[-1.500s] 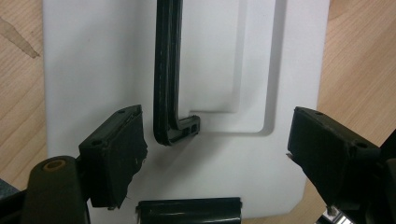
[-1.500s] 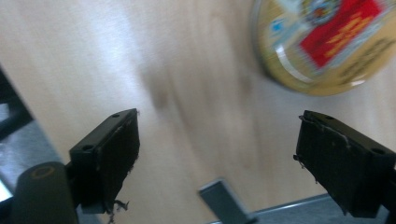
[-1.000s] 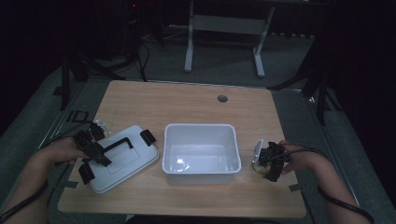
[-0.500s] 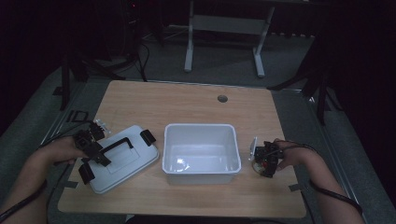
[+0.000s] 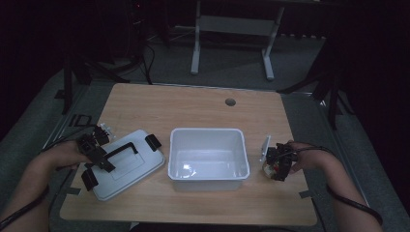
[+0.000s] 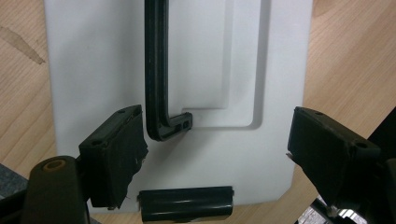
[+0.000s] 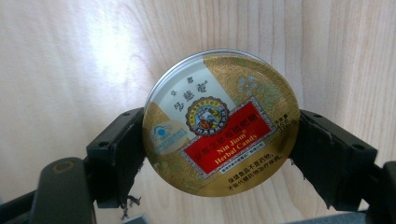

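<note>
A round gold candy tin [image 7: 222,123] with a red label sits between the jaws of my right gripper [image 7: 219,154], which is shut on its rim, with the wooden table behind it. In the high view the right gripper [image 5: 273,162] hovers just right of the empty white bin [image 5: 208,171]. Left of the bin lies the bin's white lid [image 5: 140,169], with a black handle [image 6: 159,84] and black clips [image 6: 187,205]. My left gripper [image 6: 217,158] stands open over the lid's near end, its jaws either side of the handle's end with nothing gripped; the high view shows this left gripper [image 5: 96,154] above the lid's left part.
The wooden table [image 5: 193,111] has a round cable hole [image 5: 230,102] at the back. Bare wood lies behind the bin and along the front edge. A grey metal stand [image 5: 232,29] and cables are on the dark floor beyond.
My right gripper has shifted a little left toward the bin with the tin in it. The left gripper and the lid have kept still.
</note>
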Demonstrator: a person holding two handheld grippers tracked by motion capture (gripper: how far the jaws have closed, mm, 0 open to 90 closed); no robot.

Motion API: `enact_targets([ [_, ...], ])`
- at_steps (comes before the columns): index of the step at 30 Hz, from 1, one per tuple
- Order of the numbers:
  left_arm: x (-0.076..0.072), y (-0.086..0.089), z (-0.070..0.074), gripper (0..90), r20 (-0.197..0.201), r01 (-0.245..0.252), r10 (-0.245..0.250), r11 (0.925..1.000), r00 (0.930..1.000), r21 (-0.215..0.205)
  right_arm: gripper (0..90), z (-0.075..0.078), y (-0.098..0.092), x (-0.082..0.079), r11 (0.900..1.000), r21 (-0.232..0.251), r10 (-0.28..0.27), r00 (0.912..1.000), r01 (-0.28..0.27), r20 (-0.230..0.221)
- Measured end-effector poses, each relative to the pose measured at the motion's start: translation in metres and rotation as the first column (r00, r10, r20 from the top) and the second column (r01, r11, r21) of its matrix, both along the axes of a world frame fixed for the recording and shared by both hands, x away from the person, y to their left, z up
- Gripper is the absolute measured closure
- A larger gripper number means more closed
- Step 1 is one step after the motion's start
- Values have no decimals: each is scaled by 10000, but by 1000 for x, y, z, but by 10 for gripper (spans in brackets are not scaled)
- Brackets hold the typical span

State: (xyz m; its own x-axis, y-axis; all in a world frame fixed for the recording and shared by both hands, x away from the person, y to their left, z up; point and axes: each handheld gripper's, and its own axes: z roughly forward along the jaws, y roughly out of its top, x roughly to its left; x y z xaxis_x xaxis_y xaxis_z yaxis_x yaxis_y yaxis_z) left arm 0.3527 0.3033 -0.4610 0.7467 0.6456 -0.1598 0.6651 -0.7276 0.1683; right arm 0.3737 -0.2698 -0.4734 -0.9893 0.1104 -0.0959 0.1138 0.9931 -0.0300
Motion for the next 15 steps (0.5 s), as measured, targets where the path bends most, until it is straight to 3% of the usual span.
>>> enact_targets([
  [15, 0, -3, 1, 183, -66, 53, -53, 10000, 10000, 82, 205, 43, 22, -17, 9991, -345, -261, 9997, 260, -27],
])
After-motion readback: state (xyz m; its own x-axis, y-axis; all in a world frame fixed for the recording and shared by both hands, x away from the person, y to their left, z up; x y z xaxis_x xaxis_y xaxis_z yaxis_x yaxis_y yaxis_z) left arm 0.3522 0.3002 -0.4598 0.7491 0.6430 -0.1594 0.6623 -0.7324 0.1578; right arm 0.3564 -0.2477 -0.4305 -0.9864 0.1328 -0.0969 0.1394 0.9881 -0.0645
